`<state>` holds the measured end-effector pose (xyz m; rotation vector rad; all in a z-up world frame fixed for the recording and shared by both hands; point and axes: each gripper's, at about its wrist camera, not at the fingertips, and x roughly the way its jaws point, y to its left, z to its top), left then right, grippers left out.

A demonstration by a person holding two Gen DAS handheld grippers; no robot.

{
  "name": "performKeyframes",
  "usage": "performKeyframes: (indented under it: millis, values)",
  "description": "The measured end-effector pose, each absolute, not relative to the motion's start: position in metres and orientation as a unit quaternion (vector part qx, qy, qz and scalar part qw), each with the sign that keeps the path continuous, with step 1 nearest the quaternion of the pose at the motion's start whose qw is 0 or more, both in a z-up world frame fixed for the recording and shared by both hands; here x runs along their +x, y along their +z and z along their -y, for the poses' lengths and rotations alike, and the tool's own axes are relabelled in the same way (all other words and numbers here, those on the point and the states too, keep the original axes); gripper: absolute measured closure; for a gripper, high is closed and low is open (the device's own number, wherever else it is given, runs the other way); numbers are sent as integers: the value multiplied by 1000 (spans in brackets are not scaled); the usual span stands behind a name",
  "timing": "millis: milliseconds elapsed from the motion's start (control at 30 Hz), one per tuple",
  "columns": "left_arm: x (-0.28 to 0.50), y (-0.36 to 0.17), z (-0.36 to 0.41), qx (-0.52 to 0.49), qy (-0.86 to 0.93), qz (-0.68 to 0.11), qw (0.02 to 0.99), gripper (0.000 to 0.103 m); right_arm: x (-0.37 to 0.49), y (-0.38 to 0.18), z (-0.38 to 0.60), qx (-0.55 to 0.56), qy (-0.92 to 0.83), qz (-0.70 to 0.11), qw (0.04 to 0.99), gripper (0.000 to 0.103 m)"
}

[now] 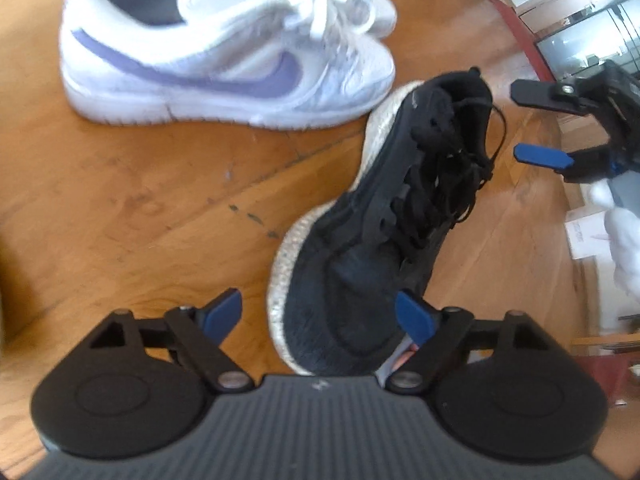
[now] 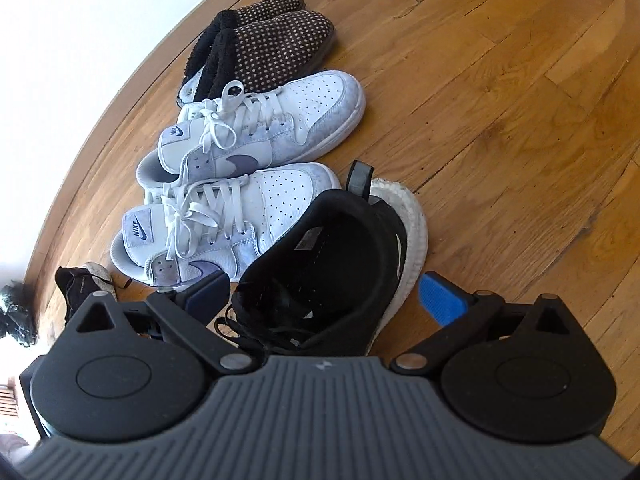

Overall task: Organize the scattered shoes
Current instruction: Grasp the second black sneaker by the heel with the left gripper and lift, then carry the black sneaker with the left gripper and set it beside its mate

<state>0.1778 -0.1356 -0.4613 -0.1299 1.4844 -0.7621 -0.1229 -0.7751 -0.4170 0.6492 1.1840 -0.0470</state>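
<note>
A black knit sneaker with a white sole lies on the wood floor, its toe between the open fingers of my left gripper. In the right wrist view the same sneaker sits heel-first between the open fingers of my right gripper, next to a pair of white sneakers with purple swooshes. One white sneaker shows in the left wrist view. My right gripper also shows there, open, beyond the black sneaker's heel. A second black sneaker lies at the left.
A pair of brown dotted slippers stands beyond the white sneakers along a white wall. The wood floor stretches to the right. Boxes and glass doors are at the right in the left wrist view.
</note>
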Motion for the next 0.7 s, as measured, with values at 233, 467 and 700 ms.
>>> performKeyframes:
  millis: [233, 467, 700]
  values:
    - [172, -479, 130, -76, -320, -659, 676, 71, -119, -418, 761, 297, -13, -560, 774, 1]
    - [160, -437, 94, -113, -345, -614, 701, 77, -122, -413, 788, 330, -44, -534, 778, 1]
    - [171, -376, 37, -175, -321, -585, 724, 77, -122, -403, 810, 357, -73, -499, 786, 1]
